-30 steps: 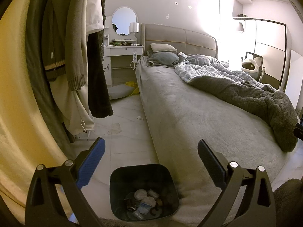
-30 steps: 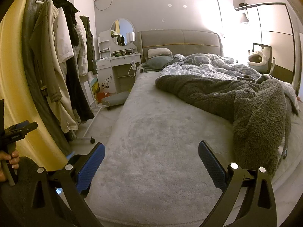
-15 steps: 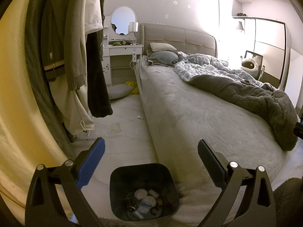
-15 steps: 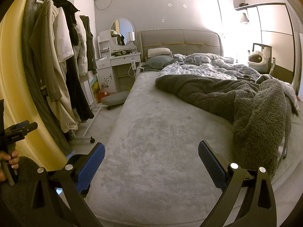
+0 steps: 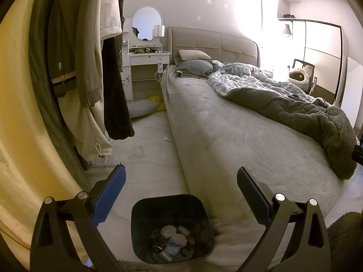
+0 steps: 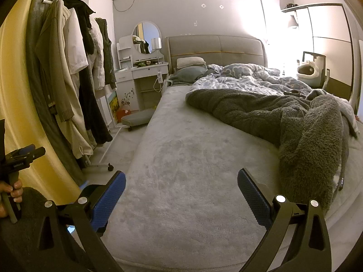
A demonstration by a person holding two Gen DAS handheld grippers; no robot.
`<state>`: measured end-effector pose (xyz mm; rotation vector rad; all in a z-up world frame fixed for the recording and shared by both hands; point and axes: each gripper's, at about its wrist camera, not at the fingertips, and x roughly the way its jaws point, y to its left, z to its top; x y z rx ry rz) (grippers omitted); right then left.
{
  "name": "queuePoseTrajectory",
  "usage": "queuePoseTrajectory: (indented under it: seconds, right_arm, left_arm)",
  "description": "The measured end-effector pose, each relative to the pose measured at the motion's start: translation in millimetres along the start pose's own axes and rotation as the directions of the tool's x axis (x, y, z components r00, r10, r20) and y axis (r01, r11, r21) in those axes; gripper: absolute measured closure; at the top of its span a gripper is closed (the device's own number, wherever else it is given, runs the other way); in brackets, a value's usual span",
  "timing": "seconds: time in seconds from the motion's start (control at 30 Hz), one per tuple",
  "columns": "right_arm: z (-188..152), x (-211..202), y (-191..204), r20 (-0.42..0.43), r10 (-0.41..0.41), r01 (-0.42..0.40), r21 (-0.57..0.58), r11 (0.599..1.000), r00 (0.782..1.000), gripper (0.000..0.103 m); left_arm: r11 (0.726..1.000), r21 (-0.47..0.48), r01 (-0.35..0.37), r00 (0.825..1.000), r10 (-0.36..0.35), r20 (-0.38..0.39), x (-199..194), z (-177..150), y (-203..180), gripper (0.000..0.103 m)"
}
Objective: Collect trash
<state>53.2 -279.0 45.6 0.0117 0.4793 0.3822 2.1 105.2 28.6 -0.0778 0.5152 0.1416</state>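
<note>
Two grippers hang with their jaws wide apart and nothing between them: the left gripper [image 5: 180, 180] over the floor at the foot of the bed [image 5: 226, 140], the right gripper [image 6: 181, 184] over the bare mattress. Just below the left one stands the bin [image 5: 169, 206], dark, touching the corner of the bed, with pale wads and wrappers already lying in its bottom. So some trash is in, and the step in hand looks like a search for the next piece, not a grasp or a drop.

What is left seems to lie on the floor [image 5: 149, 181] in the aisle between the bed and the clothes rack [image 5: 90, 68]. A small white scrap [image 5: 167, 138] sits just beside the bed's edge, well apart from the bin, and nearer the rack lies a thin clear film [image 5: 136, 153], flat on the tiles and hard to make out. Something yellow [image 5: 157, 100] is by the vanity, too far off to name.

The next move probably falls to the left gripper: forward along the aisle, down to the scrap, jaws straddling it. The film would likely be harder, lying flat, and may need pinching at an edge. The bedcover in the right view shows no trash that I can tell.
</note>
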Motion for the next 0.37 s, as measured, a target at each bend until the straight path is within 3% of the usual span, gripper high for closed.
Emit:
queuePoseTrajectory:
  seconds: [0.37]
  right_arm:
    - [0.5, 0.0, -0.5, -0.001, 0.0, 0.0, -0.002, 1.0, 1.0, 0.003]
  left_arm:
    - [1.0, 0.001, -0.008, 1.0, 0.008, -0.009, 2.6, -2.2, 2.0, 0.003]
